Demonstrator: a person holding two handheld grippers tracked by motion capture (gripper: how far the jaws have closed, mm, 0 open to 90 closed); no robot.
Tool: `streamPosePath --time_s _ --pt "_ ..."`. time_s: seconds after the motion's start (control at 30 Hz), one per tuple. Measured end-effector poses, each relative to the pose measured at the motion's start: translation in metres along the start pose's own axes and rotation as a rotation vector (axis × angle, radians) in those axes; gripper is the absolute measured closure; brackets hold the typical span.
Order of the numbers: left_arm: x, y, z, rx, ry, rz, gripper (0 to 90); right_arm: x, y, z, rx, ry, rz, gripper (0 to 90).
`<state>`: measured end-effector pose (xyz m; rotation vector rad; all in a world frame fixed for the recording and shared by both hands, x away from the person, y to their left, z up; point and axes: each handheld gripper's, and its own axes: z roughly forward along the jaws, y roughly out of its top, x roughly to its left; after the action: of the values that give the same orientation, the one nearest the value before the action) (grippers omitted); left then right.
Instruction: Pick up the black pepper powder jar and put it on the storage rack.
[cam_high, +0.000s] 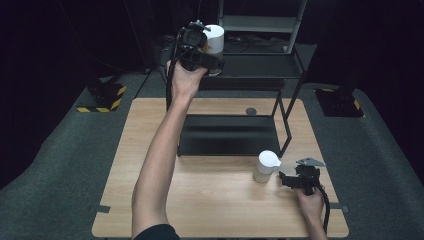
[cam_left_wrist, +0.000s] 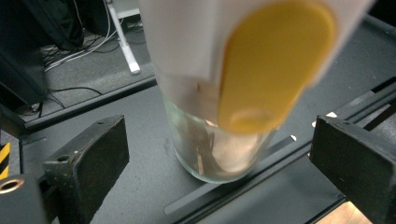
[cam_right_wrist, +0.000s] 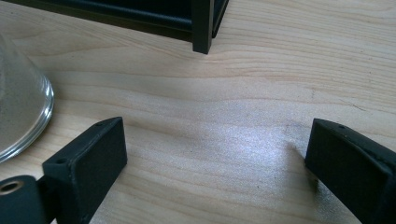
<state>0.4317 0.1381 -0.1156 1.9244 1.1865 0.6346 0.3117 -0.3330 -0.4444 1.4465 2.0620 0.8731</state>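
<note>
A wooden table (cam_high: 215, 210) is seen from above, carrying a black metal shelf rack (cam_high: 230, 135) whose lower tray lies across the table's far half and whose upper shelf stands beyond the far edge.

The left gripper (cam_high: 207, 55) is held high by the left hand (cam_high: 182, 80), arm extended, at the left end of the rack's upper shelf. A white-topped jar (cam_high: 215, 40) is seen just beyond it on that shelf. In the high view the jaws cannot be made out against the dark frame. The left gripper view supplies what is missing there: the left gripper (cam_left_wrist: 219, 154) has its jaws spread wide, one on each side of the jar (cam_left_wrist: 215, 154) and clear of it. The jar is shown as clear glass below, white above, with a yellow oval label or flap on the white part; its base rests on the black shelf surface (cam_left_wrist: 135, 186). Brownish contents are dimly visible through the glass; they cannot be identified.

The right gripper (cam_high: 287, 180) is held low by the right hand (cam_high: 310, 200) near the table's right edge, toward the near corner. A second white-capped jar (cam_high: 266, 166) stands on the table just beside its jaws. In the right gripper view, the right gripper (cam_right_wrist: 215, 158) is spread wide over bare wood, grasping nothing. A curved glass base (cam_right_wrist: 21, 112) is seen at the left margin, apart from the nearer jaw, and a rack leg (cam_right_wrist: 203, 25) stands ahead.
</note>
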Motion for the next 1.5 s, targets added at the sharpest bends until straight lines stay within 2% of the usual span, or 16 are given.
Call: streamPosePath --time_s 0.5,0.97,1.23,1.5 --pt "0.0 -0.018 -0.012 -0.011 -0.027 0.028 5.3 0.0 0.0 0.0 0.0 0.0 0.0 4.4" --pt "0.0 -0.041 -0.016 -0.019 -0.037 0.027 5.5 0.0 0.0 0.0 0.001 0.0 -0.001 4.4" --pt "-0.003 -0.052 -0.014 -0.008 -0.049 0.039 5.3 0.0 0.0 0.0 0.0 0.0 -0.001 4.4" --pt "0.0 -0.067 -0.014 -0.016 -0.059 0.029 5.3 0.0 0.0 0.0 0.0 0.0 -0.001 4.4"
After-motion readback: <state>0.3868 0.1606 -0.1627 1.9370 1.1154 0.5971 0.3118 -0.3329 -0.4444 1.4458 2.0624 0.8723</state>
